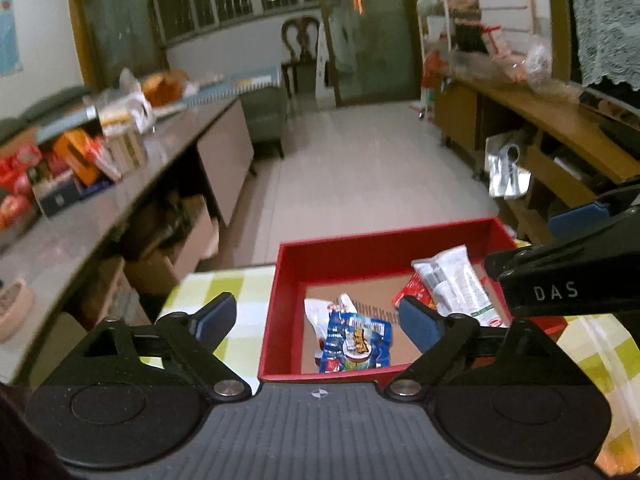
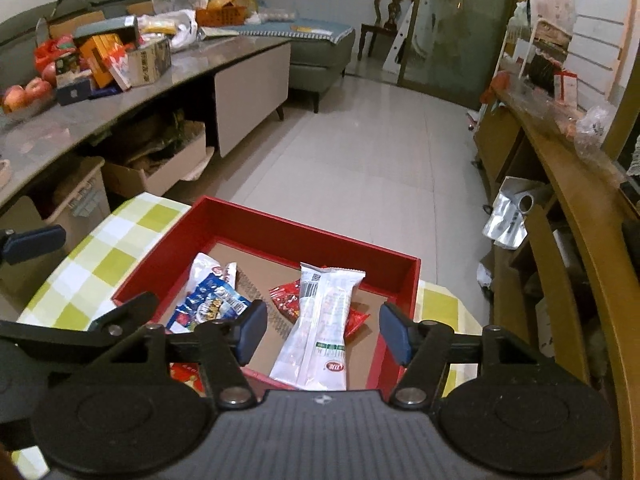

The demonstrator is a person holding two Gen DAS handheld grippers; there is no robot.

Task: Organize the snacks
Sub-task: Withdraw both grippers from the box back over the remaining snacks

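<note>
Looking along the left gripper [image 1: 318,320], the left wrist view shows its blue-padded jaws spread wide with nothing between them — released above a red box [image 1: 288,280] in the lower centre of the frame. The box rests on a table [image 1: 200,292] covered in green-and-white check. On its brown cardboard floor lies a blue snack packet [image 1: 356,344] partly over a white wrapper [image 1: 316,312]; toward the right wall sit a red packet [image 1: 412,290] and a long white packet [image 1: 456,284] on top of it. The right gripper [image 1: 560,264] reaches in from the right edge.

In the right wrist view, the right gripper [image 2: 323,332] hangs over the same red box [image 2: 280,224], jaws parted and empty, the long white packet [image 2: 324,328] lying on the box floor below the gap, not pinched. The red packet [image 2: 286,300] is under it, the blue snack packet [image 2: 212,304] to the left. One blue pad of the left gripper [image 2: 34,240] shows at the left edge.
</note>
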